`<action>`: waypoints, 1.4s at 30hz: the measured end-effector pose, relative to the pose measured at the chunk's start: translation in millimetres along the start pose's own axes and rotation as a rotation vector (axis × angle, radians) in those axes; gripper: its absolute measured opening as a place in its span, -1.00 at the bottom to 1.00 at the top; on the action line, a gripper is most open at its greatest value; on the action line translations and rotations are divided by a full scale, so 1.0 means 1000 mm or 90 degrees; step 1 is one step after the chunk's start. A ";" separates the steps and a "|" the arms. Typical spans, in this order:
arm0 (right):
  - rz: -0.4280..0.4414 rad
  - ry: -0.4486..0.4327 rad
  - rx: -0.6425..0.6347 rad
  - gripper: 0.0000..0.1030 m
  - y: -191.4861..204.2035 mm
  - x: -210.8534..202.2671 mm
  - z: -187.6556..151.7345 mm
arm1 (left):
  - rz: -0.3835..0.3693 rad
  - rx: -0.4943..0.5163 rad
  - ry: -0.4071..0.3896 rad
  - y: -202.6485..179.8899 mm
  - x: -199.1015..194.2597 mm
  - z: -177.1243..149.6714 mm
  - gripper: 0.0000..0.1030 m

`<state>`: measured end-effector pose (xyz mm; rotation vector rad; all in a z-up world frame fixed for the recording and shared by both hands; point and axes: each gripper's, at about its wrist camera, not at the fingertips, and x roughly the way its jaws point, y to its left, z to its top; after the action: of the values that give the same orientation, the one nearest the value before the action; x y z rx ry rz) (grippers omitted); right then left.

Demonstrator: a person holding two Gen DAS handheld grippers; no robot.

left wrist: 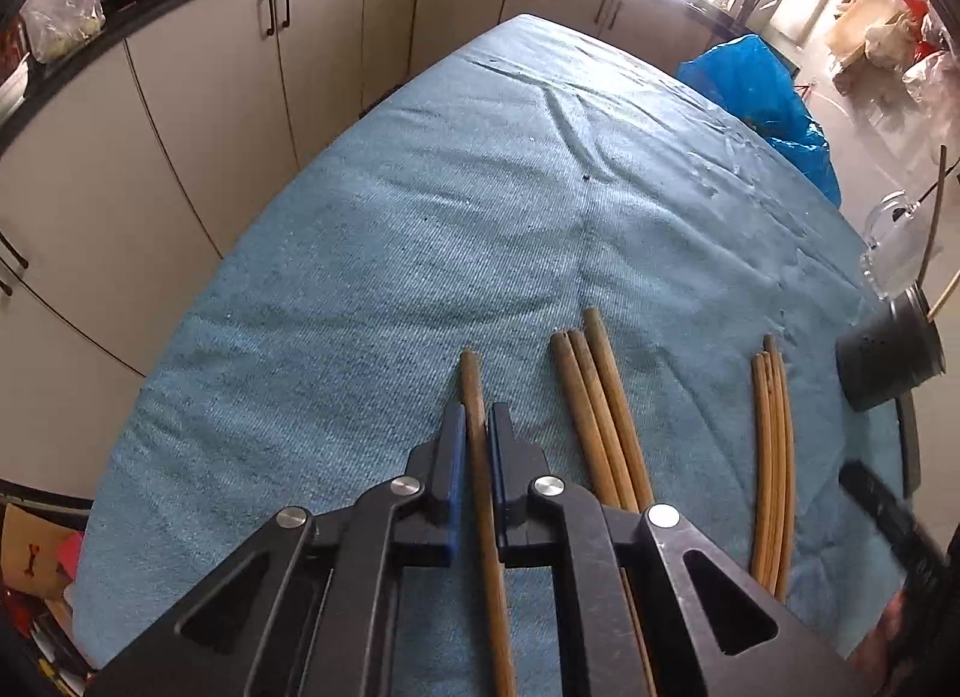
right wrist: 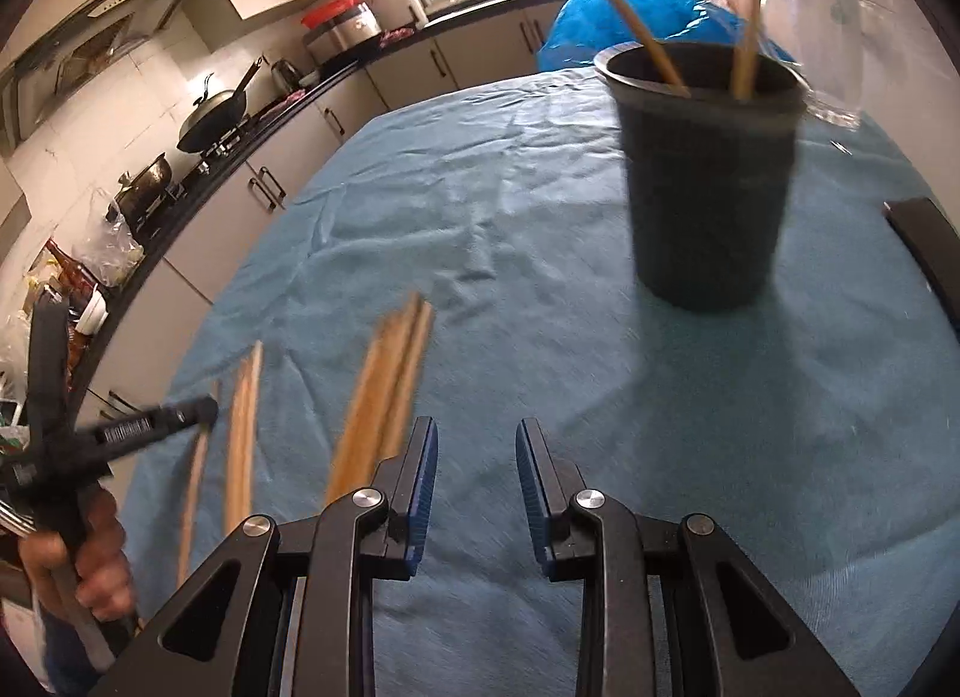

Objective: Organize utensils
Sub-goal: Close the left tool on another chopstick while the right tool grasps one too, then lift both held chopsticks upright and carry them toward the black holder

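The left gripper (left wrist: 477, 427) is clamped on a light, stiff, smooth chopstick (left wrist: 480, 457) near its far end, which may pivot or slip, while the right gripper (right wrist: 477, 457) hangs open, empty, short of the cup (right wrist: 708, 175).

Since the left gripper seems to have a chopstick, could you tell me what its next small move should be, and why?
Probably lift it off the cloth: the left gripper is shut on a single chopstick that lies on the blue cloth. The black cup already holds chopsticks, and the right gripper is open and empty.
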<state>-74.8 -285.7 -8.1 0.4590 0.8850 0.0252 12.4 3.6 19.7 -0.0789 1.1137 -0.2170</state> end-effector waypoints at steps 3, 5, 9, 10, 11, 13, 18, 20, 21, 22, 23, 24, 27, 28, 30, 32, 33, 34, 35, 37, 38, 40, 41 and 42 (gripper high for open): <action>0.011 0.058 0.012 -0.43 0.006 0.016 0.022 | -0.011 0.003 0.005 0.002 0.001 0.001 -0.86; 0.009 0.079 0.018 -0.43 0.010 0.026 0.035 | -0.016 0.005 0.008 0.003 0.001 0.001 -0.86; -0.025 0.107 0.010 -0.47 0.021 0.048 0.052 | -0.017 0.009 0.008 0.003 0.001 0.001 -0.86; -0.032 0.117 0.011 -0.50 0.022 0.052 0.053 | -0.015 0.013 0.007 0.002 0.001 0.001 -0.86; -0.040 0.127 0.012 -0.52 0.023 0.057 0.054 | -0.013 0.015 0.006 0.001 0.002 0.001 -0.86; -0.050 0.137 0.005 -0.57 0.026 0.063 0.055 | -0.014 0.017 0.005 0.001 0.002 0.001 -0.86; -0.099 0.147 -0.034 -0.69 0.040 0.075 0.057 | -0.021 0.016 0.009 0.002 0.003 0.002 -0.85; -0.122 0.153 -0.058 -0.69 0.047 0.078 0.059 | -0.017 0.017 0.010 0.001 0.004 0.002 -0.85; -0.137 0.156 -0.078 -0.69 0.052 0.080 0.059 | -0.012 0.020 0.011 0.000 0.005 0.003 -0.85; -0.156 0.158 -0.099 -0.69 0.058 0.083 0.058 | -0.008 0.023 0.012 -0.001 0.005 0.003 -0.85; -0.171 0.159 -0.114 -0.71 0.062 0.085 0.058 | -0.002 0.029 0.013 -0.004 0.006 0.005 -0.85; -0.187 0.160 -0.130 -0.77 0.066 0.086 0.058 | 0.000 0.031 0.012 -0.005 0.006 0.005 -0.87; -0.194 0.155 -0.133 -0.88 0.067 0.087 0.060 | -0.003 0.033 0.009 -0.006 0.007 0.008 -0.87; -0.182 0.152 -0.117 -0.89 0.064 0.085 0.061 | -0.014 0.032 0.010 -0.005 0.007 0.008 -0.88; -0.145 0.124 -0.085 -0.89 0.056 0.073 0.063 | -0.037 0.023 -0.004 -0.002 -0.001 0.008 -0.88; -0.126 0.089 -0.070 -0.89 0.052 0.056 0.064 | -0.055 0.017 -0.032 0.001 -0.016 0.010 -0.88; -0.110 0.058 -0.065 -0.89 0.052 0.042 0.064 | -0.064 0.014 -0.045 0.001 -0.024 0.011 -0.88; -0.102 0.034 -0.064 -0.89 0.052 0.031 0.064 | -0.076 0.009 -0.065 0.002 -0.035 0.013 -0.88; -0.092 0.001 -0.065 -0.89 0.054 0.015 0.064 | -0.083 0.007 -0.081 0.002 -0.044 0.014 -0.88; -0.069 -0.055 -0.071 -0.89 0.057 -0.013 0.061 | -0.096 0.000 -0.118 0.002 -0.065 0.015 -0.88; -0.060 -0.078 -0.076 -0.89 0.059 -0.025 0.058 | -0.099 0.000 -0.134 0.001 -0.074 0.015 -0.88; -0.038 -0.145 -0.081 -0.88 0.063 -0.051 0.055 | -0.102 0.001 -0.174 -0.001 -0.094 0.013 -0.88; -0.026 -0.171 -0.083 -0.88 0.064 -0.062 0.051 | -0.103 0.003 -0.194 -0.004 -0.105 0.011 -0.88; -0.019 -0.193 -0.086 -0.88 0.065 -0.072 0.048 | -0.102 0.006 -0.205 -0.006 -0.112 0.010 -0.88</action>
<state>-74.3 -259.5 97.0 0.3125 0.5876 -0.0123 -26.9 21.5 124.2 -0.1878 0.7852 -0.3400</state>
